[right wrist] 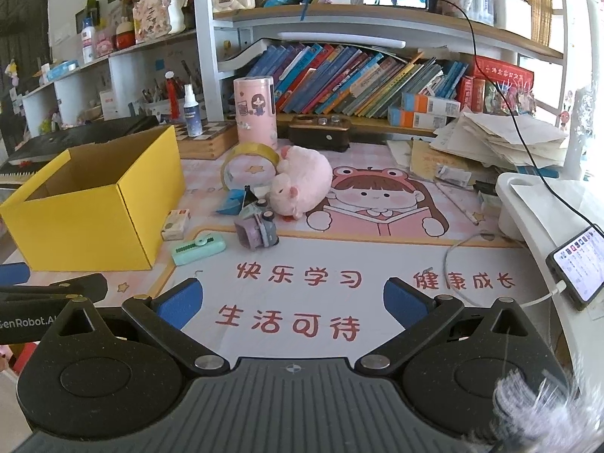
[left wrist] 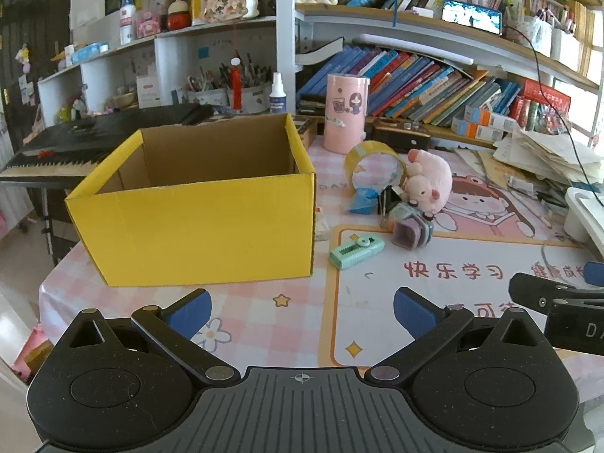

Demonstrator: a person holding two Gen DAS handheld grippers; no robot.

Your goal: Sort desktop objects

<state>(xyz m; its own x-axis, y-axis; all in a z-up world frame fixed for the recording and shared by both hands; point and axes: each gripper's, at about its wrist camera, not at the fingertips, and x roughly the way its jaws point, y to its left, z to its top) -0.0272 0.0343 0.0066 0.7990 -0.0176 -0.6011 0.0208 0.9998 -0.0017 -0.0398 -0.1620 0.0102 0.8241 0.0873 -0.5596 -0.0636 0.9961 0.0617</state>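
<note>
Yellow cardboard box [left wrist: 196,226] open-topped on the worktop [left wrist: 264,324], left of the clutter, interior only partly visible. Mint-green flat gadget [left wrist: 356,251] just right of the box, long axis slanting up to the right in the left wrist view. Purple toy camera [left wrist: 409,230] tipped over beside it, partly masking small items behind. Pink plush [left wrist: 430,179] lying against the tape roll [left wrist: 372,160], roll standing on edge. Blue folded paper [left wrist: 362,200] and a black clip beside it, hard to make out. Small carton [right wrist: 175,224] touching the box's side, largely hidden in the left view. Left claw [left wrist: 302,311] spread wide, empty. Right claw [right wrist: 292,304] likewise wide, holding nothing.
</note>
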